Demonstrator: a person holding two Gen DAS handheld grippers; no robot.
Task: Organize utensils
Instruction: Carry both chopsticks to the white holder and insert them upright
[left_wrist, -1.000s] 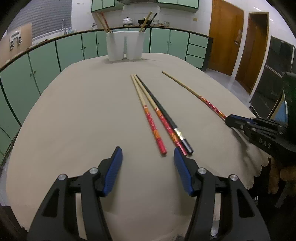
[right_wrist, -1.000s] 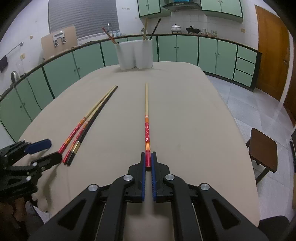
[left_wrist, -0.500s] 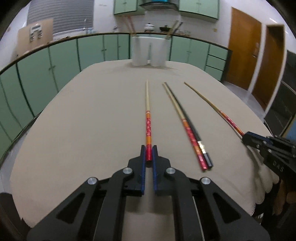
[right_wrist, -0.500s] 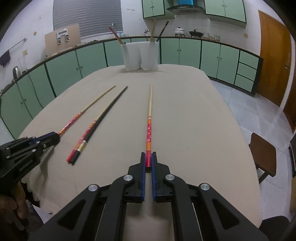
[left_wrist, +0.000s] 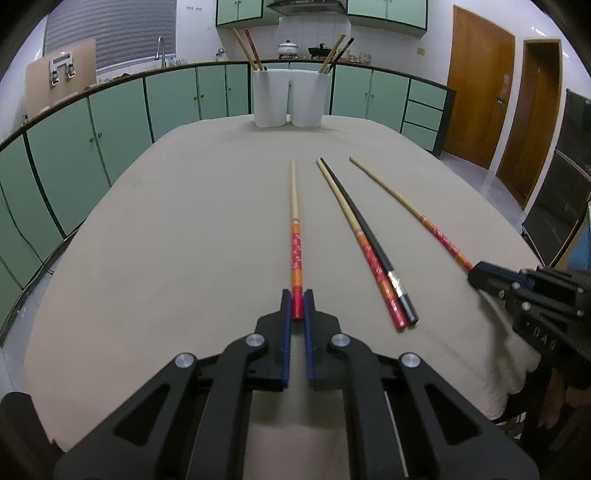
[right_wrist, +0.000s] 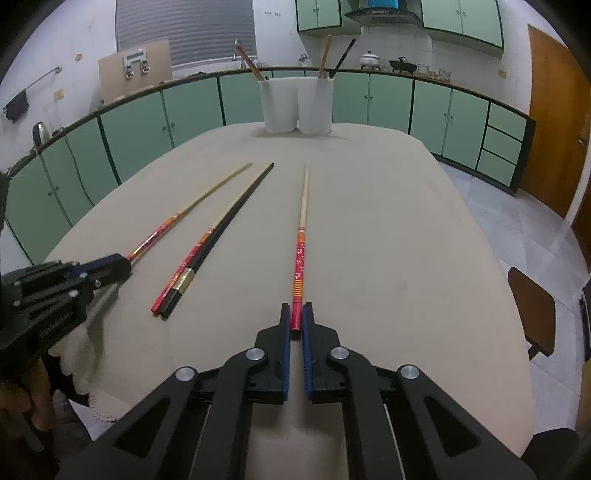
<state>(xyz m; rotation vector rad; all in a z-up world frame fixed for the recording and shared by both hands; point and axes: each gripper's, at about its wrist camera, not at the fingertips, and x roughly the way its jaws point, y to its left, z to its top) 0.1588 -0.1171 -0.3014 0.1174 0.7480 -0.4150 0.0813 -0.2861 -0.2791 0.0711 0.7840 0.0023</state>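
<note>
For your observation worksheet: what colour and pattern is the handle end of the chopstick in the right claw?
Red with small white flowers and orange stripes on the chopstick in the right claw; clearest in the right wrist view.

Right gripper side — "DAS" embossed.

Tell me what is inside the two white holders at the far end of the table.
The left white holder has two chopsticks sticking out, one pale, one reddish. The right white holder has a pale and a dark one. Their lower ends and anything shorter are hidden by the opaque walls.
</note>
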